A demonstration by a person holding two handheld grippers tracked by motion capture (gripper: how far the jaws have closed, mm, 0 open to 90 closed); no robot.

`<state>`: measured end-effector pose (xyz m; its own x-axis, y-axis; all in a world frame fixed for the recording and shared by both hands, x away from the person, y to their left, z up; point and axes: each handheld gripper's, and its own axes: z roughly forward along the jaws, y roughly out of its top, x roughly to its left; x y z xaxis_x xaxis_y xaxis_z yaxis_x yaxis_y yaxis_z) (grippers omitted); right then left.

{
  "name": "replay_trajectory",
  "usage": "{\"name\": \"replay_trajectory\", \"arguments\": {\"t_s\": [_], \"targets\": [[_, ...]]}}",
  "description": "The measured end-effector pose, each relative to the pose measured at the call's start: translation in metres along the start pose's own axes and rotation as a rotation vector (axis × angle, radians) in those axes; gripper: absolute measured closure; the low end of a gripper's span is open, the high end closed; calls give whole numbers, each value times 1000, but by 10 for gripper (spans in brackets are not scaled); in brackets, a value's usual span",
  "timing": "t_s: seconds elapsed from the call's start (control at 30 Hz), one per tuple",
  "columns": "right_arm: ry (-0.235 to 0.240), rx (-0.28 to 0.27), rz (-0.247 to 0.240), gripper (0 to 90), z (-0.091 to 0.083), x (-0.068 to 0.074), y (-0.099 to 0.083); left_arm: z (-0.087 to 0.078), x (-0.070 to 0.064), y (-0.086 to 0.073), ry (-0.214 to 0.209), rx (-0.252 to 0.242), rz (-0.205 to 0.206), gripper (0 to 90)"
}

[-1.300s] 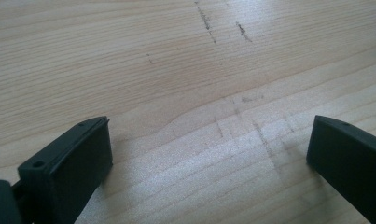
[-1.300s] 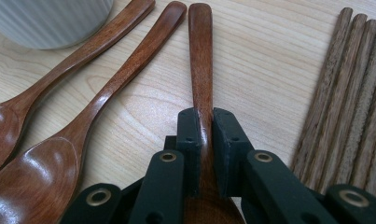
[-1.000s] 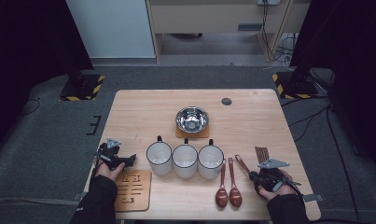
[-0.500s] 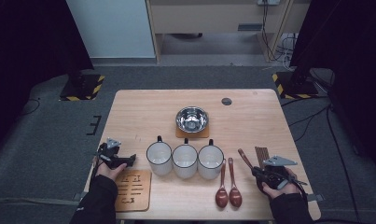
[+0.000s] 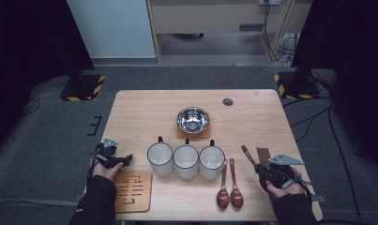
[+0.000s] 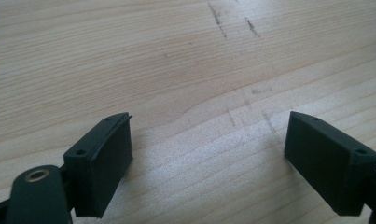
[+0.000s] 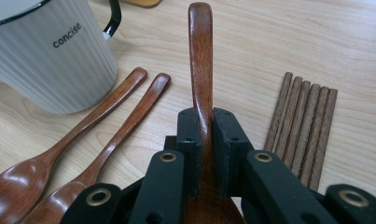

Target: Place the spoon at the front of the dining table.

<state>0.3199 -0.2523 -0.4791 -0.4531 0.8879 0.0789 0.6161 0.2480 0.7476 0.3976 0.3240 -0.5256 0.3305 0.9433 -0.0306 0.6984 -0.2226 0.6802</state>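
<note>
You're pinching the wooden spoon [image 7: 200, 60] in your right gripper [image 7: 205, 126]; lift level toward the nearest mug [image 7: 45, 51], left gripper [image 6: 209, 154] fingers idling wide.

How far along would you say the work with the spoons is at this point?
Nothing looks finished: two spoons lie on the table beside three mugs. In hand: the right gripper is shut on a third spoon. The left gripper is open above bare wood. Where the spoons will go is unclear.
</note>
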Motion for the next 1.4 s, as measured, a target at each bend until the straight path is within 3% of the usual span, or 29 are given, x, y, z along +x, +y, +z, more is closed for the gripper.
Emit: {"name": "replay_trajectory", "arguments": {"t_s": [0.37, 1.0, 1.4], "targets": [[-3, -32, 1, 818, -6, -1, 4, -16, 0, 9, -47, -64, -20, 188], [0, -77, 5, 817, -16, -3, 12, -50, -11, 32, -72, -150, 5, 203], [2, -94, -1, 817, -20, -2, 16, -71, -27, 48, -113, -207, 32, 216]]}}
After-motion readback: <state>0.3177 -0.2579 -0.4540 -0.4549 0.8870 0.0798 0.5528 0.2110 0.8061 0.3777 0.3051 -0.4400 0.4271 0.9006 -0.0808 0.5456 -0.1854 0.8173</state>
